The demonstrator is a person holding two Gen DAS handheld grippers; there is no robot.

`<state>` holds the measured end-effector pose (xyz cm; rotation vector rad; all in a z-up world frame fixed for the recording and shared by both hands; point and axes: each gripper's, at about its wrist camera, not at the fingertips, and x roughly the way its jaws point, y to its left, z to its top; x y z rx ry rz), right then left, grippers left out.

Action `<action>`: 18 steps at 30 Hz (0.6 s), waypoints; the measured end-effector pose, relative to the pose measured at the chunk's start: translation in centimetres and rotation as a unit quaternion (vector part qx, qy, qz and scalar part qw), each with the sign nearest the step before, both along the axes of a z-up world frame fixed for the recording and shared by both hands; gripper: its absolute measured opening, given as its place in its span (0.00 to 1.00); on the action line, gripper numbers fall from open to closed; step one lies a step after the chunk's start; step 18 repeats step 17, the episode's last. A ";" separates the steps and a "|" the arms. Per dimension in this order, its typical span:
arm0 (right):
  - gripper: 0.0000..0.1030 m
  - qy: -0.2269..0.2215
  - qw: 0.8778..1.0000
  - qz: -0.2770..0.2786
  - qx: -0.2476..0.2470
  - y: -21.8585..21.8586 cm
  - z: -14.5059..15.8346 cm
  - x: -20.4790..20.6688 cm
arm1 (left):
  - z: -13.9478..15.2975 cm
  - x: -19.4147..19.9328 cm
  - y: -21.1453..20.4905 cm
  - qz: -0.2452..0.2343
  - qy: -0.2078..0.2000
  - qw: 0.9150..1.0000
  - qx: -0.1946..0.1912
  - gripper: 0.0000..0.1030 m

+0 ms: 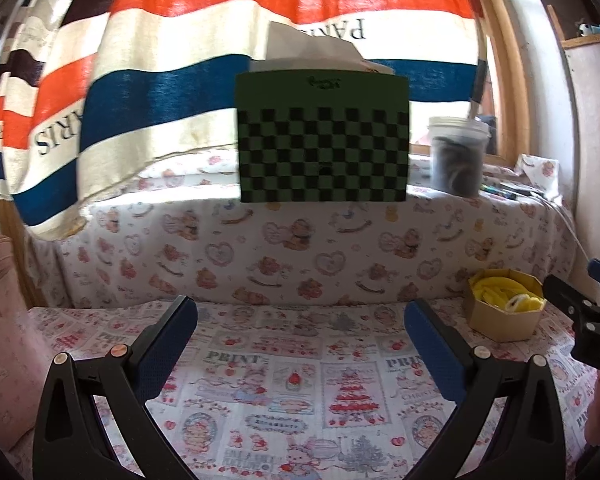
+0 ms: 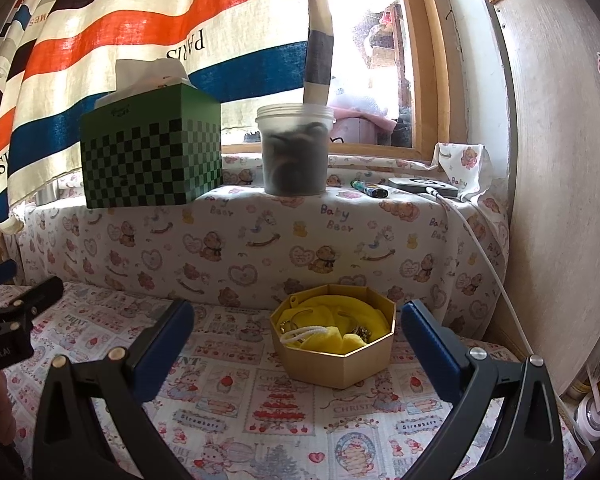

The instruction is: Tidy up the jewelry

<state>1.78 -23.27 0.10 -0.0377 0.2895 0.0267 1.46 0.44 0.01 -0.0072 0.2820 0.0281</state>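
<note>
While both grippers hang above the patterned surface point(image 2: 284, 412), neither holds anything. Nearest the left wrist camera, the left gripper point(image 1: 300, 334) has its blue-padded fingers point(image 1: 164, 354) spread wide, with only the printed cloth between them. Nearest the right wrist camera, the right gripper point(image 2: 296, 340) is spread just as wide, its blue pads point(image 2: 432, 354) apart and bare.

Just beyond the right gripper, between its fingertips and slightly toward the right one, an eight-sided box point(image 2: 336, 360) sits on the surface, close to the padded step behind it. It is lined with yellow cloth point(image 2: 332, 320), and small jewelry pieces point(image 2: 360, 333) lie among the folds; a white cord loop point(image 2: 300, 334) rests at the front. In the left wrist view the same box sits far right, next to the tip of the right gripper.

Behind the box rises a ledge point(image 2: 260, 248) covered in bear-print fabric. On top of it stand a green checkered tissue box point(image 2: 152, 156) and, to its right, a lidless plastic tub point(image 2: 294, 152) with dark contents. Further right lie a lighter point(image 2: 367, 189) and a flat grey device point(image 2: 422, 188) with a white cable point(image 2: 484, 256) running down. A striped curtain point(image 2: 140, 28) hangs behind, beside a wood-framed window point(image 2: 432, 80).
</note>
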 end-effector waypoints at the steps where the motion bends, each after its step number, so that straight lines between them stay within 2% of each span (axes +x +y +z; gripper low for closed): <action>1: 1.00 0.000 1.000 0.001 0.000 0.0 0.0 0.0 | 0.0 0.0 0.1 0.006 0.000 1.000 -0.001 1.00; 6: 1.00 0.002 1.000 0.003 0.001 -0.1 0.0 0.1 | -0.1 0.4 0.4 0.011 0.011 1.000 -0.007 1.00; 18: 1.00 0.007 1.000 0.006 0.001 0.1 0.0 0.2 | -0.1 0.0 0.3 0.013 0.006 1.000 -0.003 1.00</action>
